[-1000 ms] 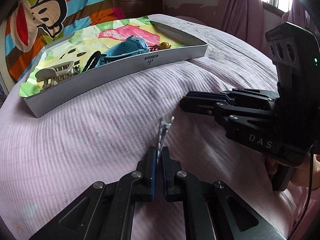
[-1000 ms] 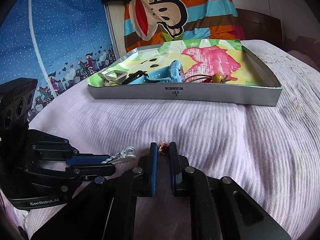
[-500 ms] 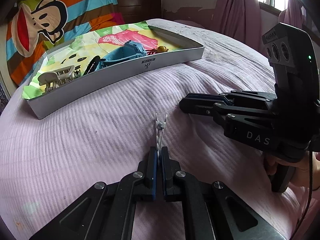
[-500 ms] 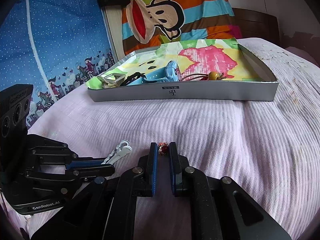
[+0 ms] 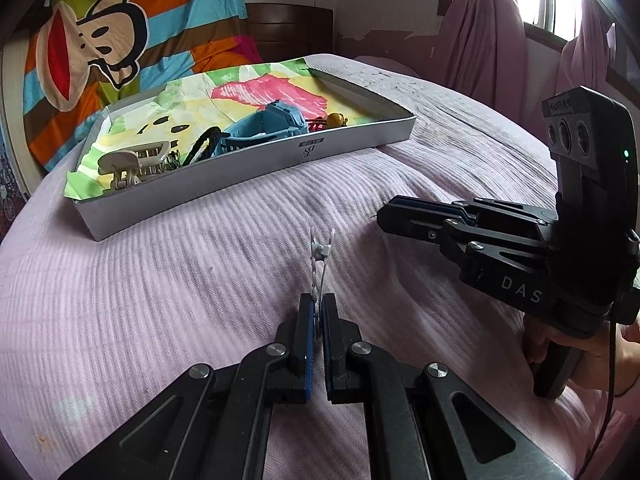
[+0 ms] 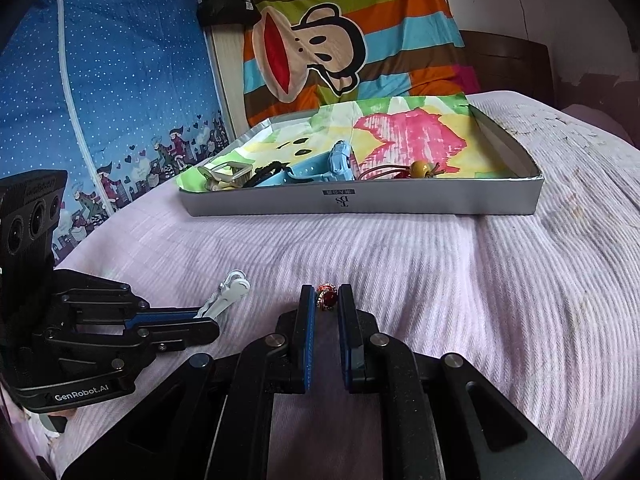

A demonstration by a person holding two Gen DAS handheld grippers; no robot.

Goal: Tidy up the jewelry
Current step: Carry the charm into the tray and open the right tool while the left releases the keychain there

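A: What sits nearest, on this side of the tray?

B: The left gripper (image 5: 317, 312), its fingers pinched on a white clip (image 5: 320, 258) that sticks up out of them above the pink bedspread (image 5: 160, 280). Just beside it, the right gripper (image 6: 325, 300) is clamped on a small red ring (image 6: 326, 300) at its fingertips.

A: And the tray itself?

B: The grey tray (image 6: 360, 202) lies farther back on the bedspread, well apart from both grippers. Inside it, against the near wall, are a beige claw clip (image 6: 224, 174), a black band (image 6: 268, 170), a blue watch (image 6: 320, 166) and a yellow bead on a red cord (image 6: 420, 168).

A: Behind the tray?

B: A striped monkey cloth (image 6: 320, 52) hangs there.
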